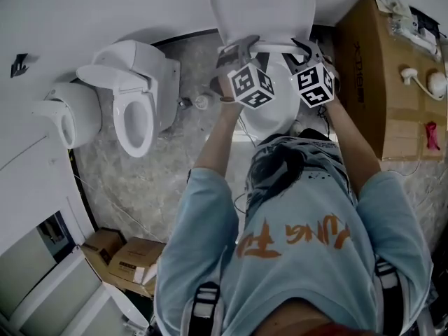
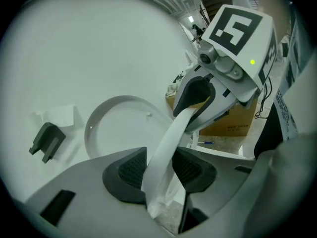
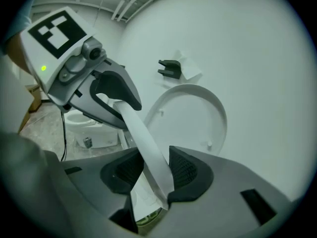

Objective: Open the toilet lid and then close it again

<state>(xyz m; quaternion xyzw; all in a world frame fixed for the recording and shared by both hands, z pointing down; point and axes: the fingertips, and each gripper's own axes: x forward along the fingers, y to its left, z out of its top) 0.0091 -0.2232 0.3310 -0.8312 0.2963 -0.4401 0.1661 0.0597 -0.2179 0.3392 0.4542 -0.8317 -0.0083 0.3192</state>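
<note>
The white toilet lid (image 1: 262, 9) stands tilted up above the bowl (image 1: 269, 110), and I hold it by its front edge with both grippers. My left gripper (image 1: 241, 47) is shut on the rim left of centre. My right gripper (image 1: 308, 47) is shut on it right of centre. In the left gripper view the rim (image 2: 166, 148) passes as a white band through my left gripper (image 2: 158, 167) and on to the right gripper (image 2: 203, 98). In the right gripper view the band (image 3: 143, 138) runs from my right gripper (image 3: 151, 170) to the left gripper (image 3: 116, 90). The lid's underside (image 3: 190, 118) shows beyond.
A second white toilet (image 1: 136, 110) and another white fixture (image 1: 66, 114) stand to the left on the marble floor. A large cardboard box (image 1: 381, 82) is close on the right. Smaller boxes (image 1: 119, 257) lie behind to the left. A black bracket (image 3: 171, 68) sits on the wall.
</note>
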